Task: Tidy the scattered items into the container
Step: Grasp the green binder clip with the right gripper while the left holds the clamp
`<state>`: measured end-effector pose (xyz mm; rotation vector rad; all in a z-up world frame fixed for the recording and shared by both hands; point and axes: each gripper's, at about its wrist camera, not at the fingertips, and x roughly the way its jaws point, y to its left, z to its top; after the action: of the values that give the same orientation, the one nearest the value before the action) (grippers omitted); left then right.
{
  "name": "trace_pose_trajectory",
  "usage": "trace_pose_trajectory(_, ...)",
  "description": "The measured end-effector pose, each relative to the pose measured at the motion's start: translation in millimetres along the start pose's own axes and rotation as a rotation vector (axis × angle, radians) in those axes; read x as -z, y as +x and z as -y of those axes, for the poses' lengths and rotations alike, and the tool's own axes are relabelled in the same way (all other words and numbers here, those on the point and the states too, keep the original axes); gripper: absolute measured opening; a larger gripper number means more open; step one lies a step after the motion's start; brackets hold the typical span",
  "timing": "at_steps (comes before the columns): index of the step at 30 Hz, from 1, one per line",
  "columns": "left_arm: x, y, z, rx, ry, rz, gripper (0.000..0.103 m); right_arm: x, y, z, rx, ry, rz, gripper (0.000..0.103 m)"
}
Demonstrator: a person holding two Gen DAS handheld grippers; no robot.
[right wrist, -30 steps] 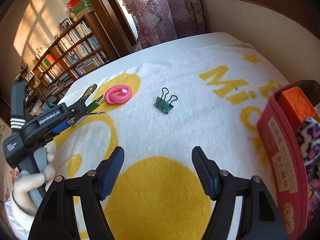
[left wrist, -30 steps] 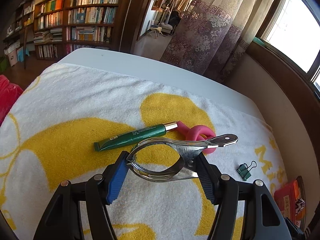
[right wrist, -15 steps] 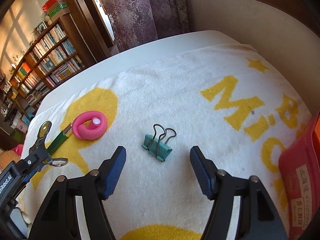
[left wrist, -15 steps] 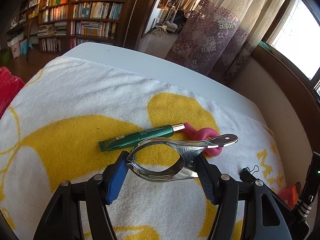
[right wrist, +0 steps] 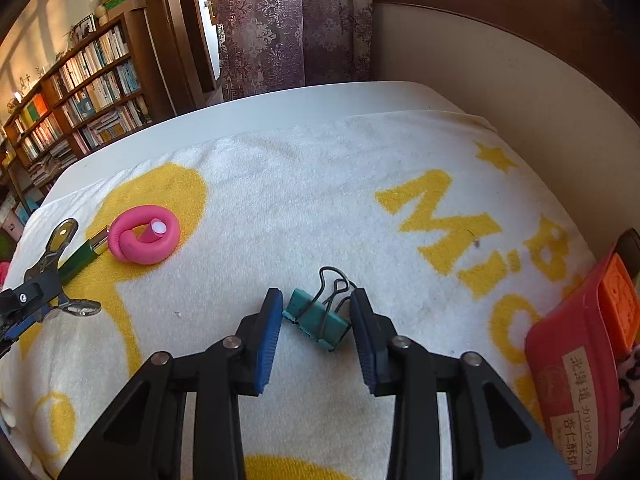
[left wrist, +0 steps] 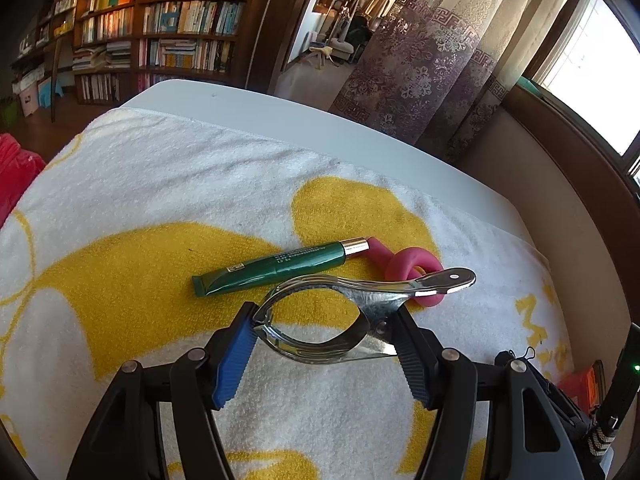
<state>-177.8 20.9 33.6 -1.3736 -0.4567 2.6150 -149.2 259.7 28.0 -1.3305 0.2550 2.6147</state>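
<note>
My right gripper (right wrist: 317, 330) is low over the towel and its jaws are closing. The green binder clip (right wrist: 308, 314) lies between the blue pads (right wrist: 269, 336), which touch both of its ends. My left gripper (left wrist: 324, 344) is shut on a metal spring clamp (left wrist: 360, 292) and holds it just above the towel; the clamp (right wrist: 60, 240) also shows at the left edge of the right wrist view. Beyond the clamp lie a green tube (left wrist: 276, 268) and a coiled pink foam curler (right wrist: 144, 240). The red container (right wrist: 576, 360) stands at the right with items inside.
A white and yellow towel (right wrist: 320, 184) covers the white table (left wrist: 280, 120). A low wall (right wrist: 500, 92) runs close along the right side. Curtains (left wrist: 420, 60) and bookshelves (left wrist: 160, 32) stand beyond the table's far edge.
My right gripper moved forward and down over the binder clip, and its jaws narrowed from wide apart to touching the clip's ends. The left gripper and its clamp stayed put.
</note>
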Motion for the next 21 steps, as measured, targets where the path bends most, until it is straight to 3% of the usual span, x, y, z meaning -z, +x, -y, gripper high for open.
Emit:
trace_pose_trajectory(9, 1.7, -6.2, 10.5, 0.018, 0.025, 0.009, 0.068, 20.4, -55.9, 7.9, -0.12, 0.041, 0.057, 0.038)
trace_pose_trajectory(21, 7.5, -23.8, 34.9, 0.069, 0.081, 0.032, 0.068, 49.4, -125.7, 23.2, -0.14, 0.048, 0.171, 0.038)
